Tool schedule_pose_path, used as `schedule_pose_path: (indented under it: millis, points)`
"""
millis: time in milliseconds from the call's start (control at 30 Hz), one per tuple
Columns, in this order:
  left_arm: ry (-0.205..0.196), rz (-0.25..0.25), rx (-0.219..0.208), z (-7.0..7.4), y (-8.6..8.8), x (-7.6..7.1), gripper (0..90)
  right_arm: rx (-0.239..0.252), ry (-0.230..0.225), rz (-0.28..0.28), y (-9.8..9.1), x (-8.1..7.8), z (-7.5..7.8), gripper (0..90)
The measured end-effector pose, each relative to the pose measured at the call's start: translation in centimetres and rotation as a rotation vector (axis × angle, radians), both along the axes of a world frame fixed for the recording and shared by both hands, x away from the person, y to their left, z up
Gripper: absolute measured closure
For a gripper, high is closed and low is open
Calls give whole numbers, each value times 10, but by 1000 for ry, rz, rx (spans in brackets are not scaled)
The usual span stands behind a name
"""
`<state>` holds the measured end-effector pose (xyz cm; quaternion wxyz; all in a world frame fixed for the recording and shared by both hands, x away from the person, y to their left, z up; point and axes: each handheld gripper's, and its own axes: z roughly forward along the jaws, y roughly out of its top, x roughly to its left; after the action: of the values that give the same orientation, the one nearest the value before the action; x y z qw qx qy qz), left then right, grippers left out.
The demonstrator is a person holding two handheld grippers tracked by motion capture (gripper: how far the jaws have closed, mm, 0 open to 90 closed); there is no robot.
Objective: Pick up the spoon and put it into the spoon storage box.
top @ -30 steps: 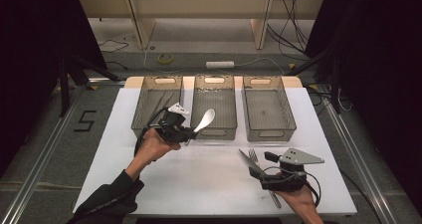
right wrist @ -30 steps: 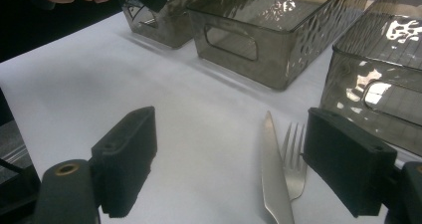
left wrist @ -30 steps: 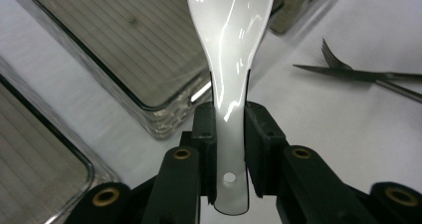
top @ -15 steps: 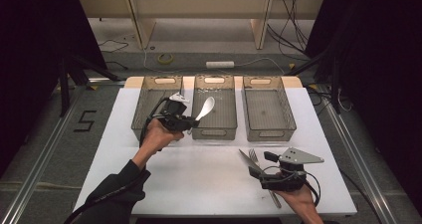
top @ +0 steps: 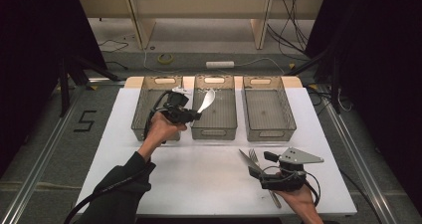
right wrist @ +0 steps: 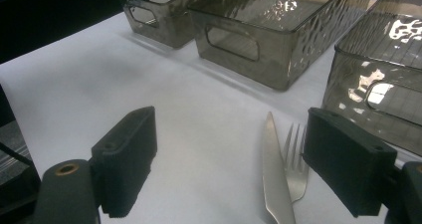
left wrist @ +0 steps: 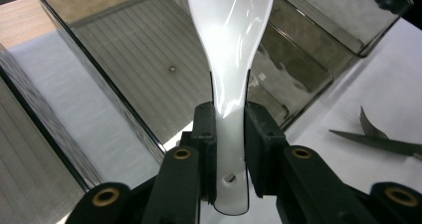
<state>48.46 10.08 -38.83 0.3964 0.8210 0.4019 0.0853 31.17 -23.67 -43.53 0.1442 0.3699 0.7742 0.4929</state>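
High view: a white, matte table (top: 209, 184) carries three smoky, translucent plastic bins set side by side at its far edge, each rectangular with a ribbed floor and a cut-out handle slot in its end wall; the left bin (top: 144, 109), middle bin (top: 224, 122) and right bin (top: 266, 112) stand just apart from one another. The left gripper (top: 191, 115), black and held in the person's left hand (top: 161, 129), is clamped on the handle of a glossy white spoon (top: 206, 100), whose rounded bowl points up and away above the near left part of the middle bin. In the left gripper view the two black pads press on either side of the spoon's (left wrist: 229, 45) narrow handle, which has a small hole near its end, and the bowl hangs over the ribbed bin floor. Compared with the frame a second ago, the left hand and spoon have moved farther from the person, from the bins' near walls to above the gap between left and middle bins. The right gripper (top: 268, 179), topped by a grey three-cornered plate, rests low at the near right, unmoved; its ridged jaws stand wide apart with nothing between the pads. Just beside it lie a polished steel knife (right wrist: 273, 179) and a steel fork (right wrist: 296, 164), parallel and touching the table.
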Motion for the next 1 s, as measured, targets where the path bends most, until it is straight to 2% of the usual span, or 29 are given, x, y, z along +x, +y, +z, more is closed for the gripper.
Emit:
schedule_pose_path:
  millis: [267, 500, 633, 1000]
  points:
    - [-4, 17, -17, 3, -5, 10, 758, 1, -1, 1, -1, 0, 0, 220]
    - [2, 45, -15, 1, -11, 20, 758, 1, -1, 3, 0, 0, 0, 220]
    - [5, 47, -49, 2, -16, 25, 758, 2, -3, 4, 0, 0, 0, 220]
    - [11, 73, -31, -1, -24, 37, 757, 2, -1, 3, -1, -1, 0, 220]
